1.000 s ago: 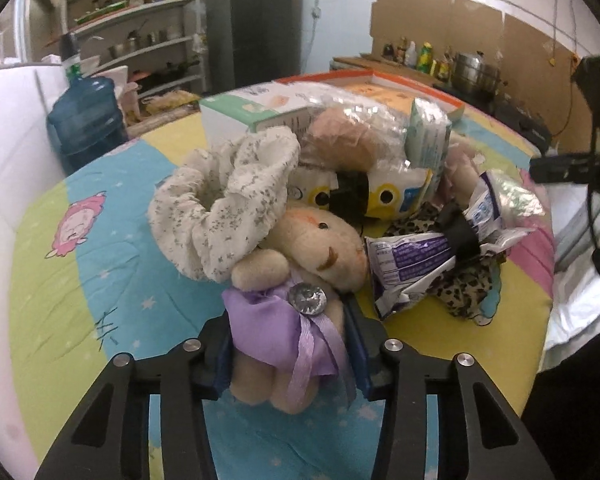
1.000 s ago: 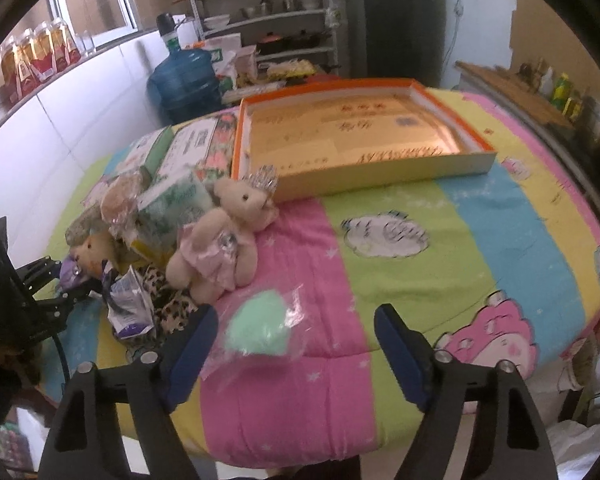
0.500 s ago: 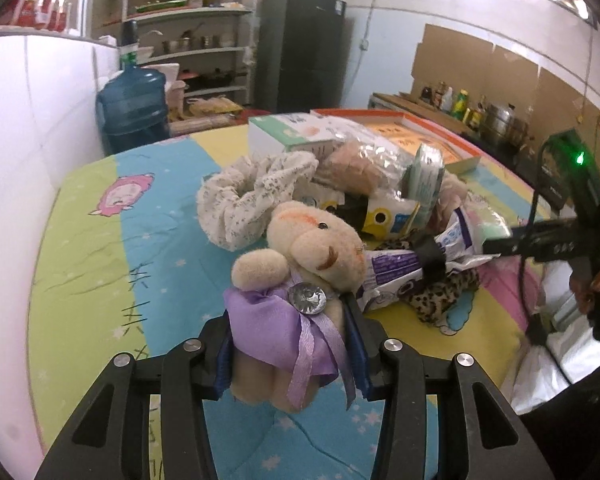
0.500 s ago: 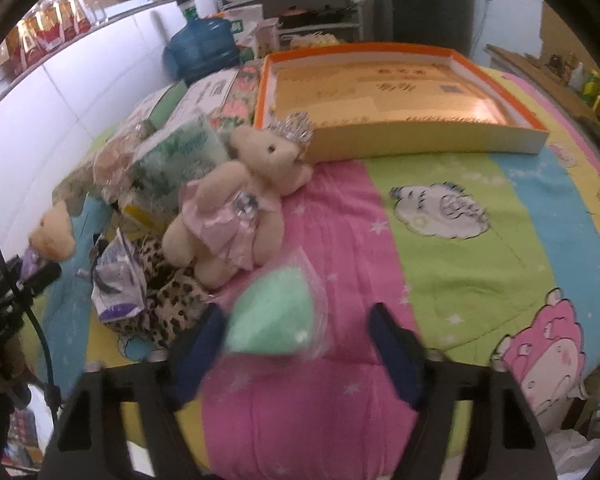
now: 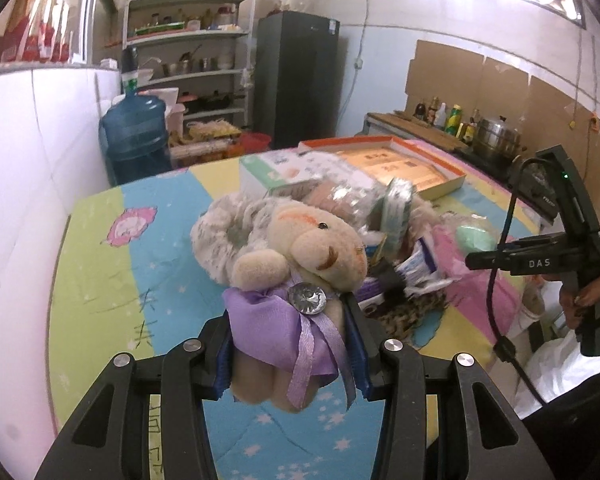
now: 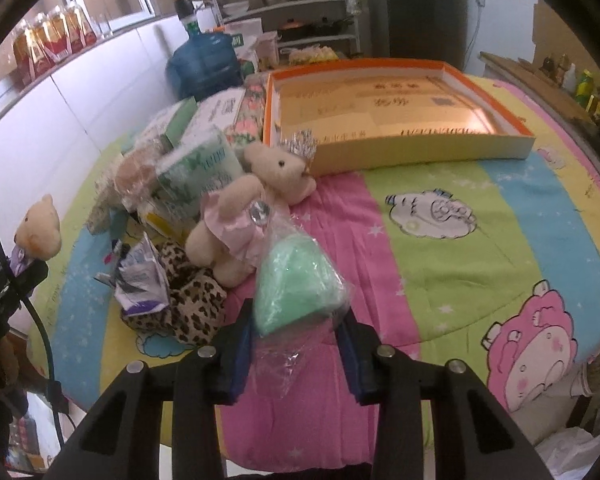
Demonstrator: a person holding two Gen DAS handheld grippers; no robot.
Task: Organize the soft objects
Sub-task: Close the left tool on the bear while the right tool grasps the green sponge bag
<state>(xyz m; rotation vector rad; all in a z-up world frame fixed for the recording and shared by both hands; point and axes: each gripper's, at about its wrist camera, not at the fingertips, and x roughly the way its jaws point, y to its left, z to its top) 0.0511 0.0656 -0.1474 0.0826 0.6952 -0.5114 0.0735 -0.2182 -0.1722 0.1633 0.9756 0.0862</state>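
My left gripper is shut on a small tan teddy bear in a purple dress and holds it above the table; the bear also shows at the left of the right wrist view. My right gripper is shut on a green sponge in a clear plastic bag, lifted off the pink stripe of the cloth. A second bear in a pink dress with a silver crown lies in the pile. A floral scrunchie and a leopard-print cloth lie on the table.
An open orange-rimmed shallow box lies at the far side of the round table with its striped cartoon cloth. Tissue packs, cartons and a crumpled wrapper crowd the pile. A blue water jug stands beyond the table.
My right gripper closed on the bagged green sponge and raised it. My left gripper lifted the purple-dressed bear higher and away from the pile.
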